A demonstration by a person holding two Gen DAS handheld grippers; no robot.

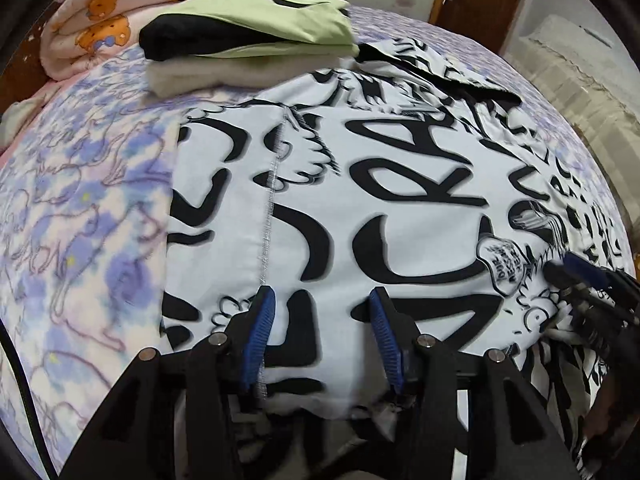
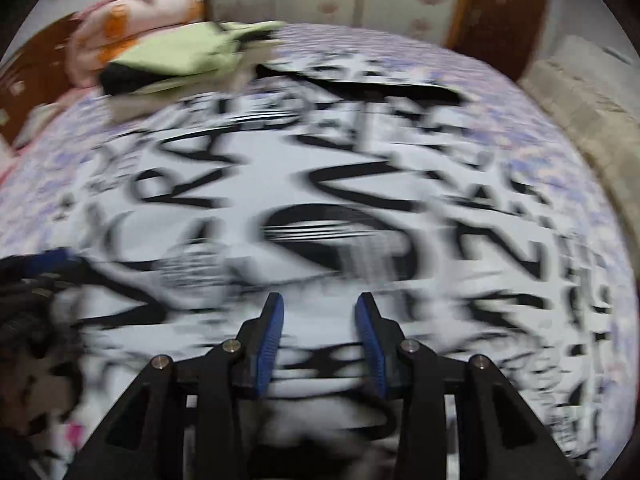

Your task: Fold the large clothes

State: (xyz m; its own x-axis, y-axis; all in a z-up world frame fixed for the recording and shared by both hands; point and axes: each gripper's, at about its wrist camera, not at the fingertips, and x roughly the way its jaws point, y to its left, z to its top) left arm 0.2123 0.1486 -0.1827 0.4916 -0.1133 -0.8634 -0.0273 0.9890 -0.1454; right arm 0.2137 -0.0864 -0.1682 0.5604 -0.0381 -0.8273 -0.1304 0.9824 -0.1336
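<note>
The left gripper point(image 1: 322, 308) and right gripper point(image 2: 320, 314), both spread and empty, hover over the soft, limp graffiti-print shirt point(image 1: 360, 200), best pinched at its near hem.

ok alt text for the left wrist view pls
The open left gripper hovers over a white shirt with black lettering, spread on a purple bedspread. Folded clothes sit stacked behind it, and the right gripper reaches in at right.

The left gripper point(image 1: 322, 306) points forward, jaws spread wide, blue pads point(image 1: 262, 330) facing each other. The right gripper point(image 2: 319, 312) sits just beside it on the right, likewise spread apart, its view motion-blurred.
</note>
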